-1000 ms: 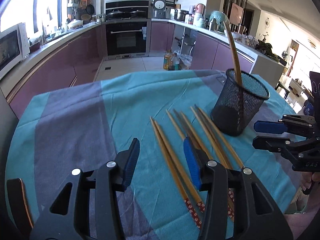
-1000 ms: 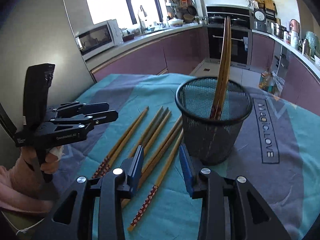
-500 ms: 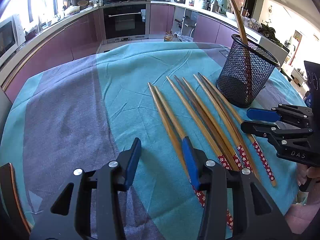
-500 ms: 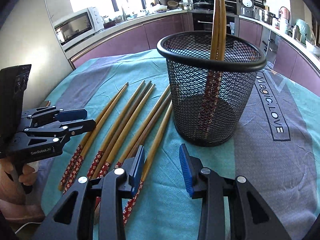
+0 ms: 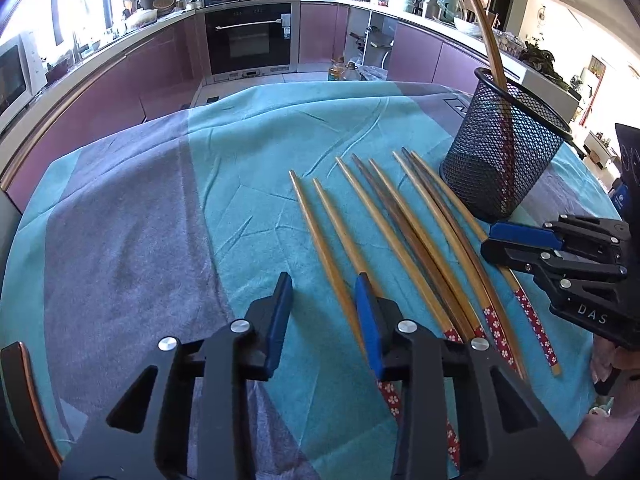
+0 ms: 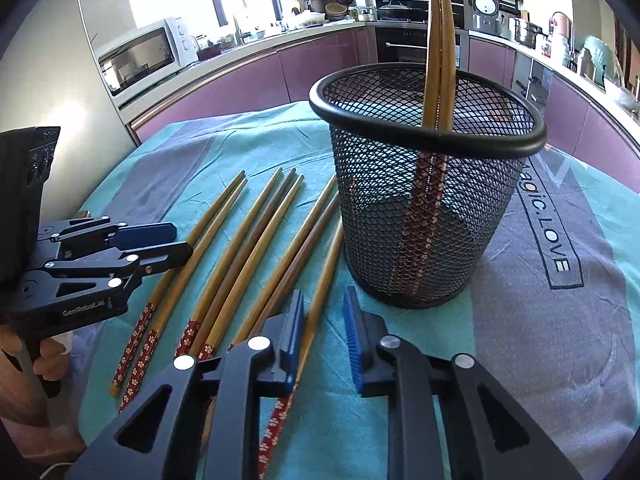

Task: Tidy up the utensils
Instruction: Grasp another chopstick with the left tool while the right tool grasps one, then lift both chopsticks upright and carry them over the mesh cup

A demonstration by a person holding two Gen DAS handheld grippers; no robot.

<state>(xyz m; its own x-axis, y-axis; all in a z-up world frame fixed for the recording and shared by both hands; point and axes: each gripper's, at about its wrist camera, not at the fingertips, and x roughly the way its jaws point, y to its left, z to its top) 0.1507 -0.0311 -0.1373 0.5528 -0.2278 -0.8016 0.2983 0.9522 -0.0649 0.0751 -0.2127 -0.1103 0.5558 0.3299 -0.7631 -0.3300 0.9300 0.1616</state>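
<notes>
Several wooden chopsticks with red flowered ends lie side by side on the cloth, left of a black mesh holder. Two more chopsticks stand upright in the holder. My left gripper hangs low over the leftmost pair, its jaws closing, and the outermost stick runs close to its right pad without being pressed. My right gripper is closing over the rightmost chopstick, which lies against the left pad, with a gap still at the right pad. Each gripper shows in the other's view: left, right.
A teal and grey cloth covers the table, with printed lettering right of the holder. A chair back rises at the near left edge. A hand grips the left tool. Kitchen counters, an oven and a microwave stand beyond the table.
Both grippers have sunk toward the chopsticks, and the holder looms larger in the right wrist view. Both pairs of jaws have narrowed, the right more than the left.
</notes>
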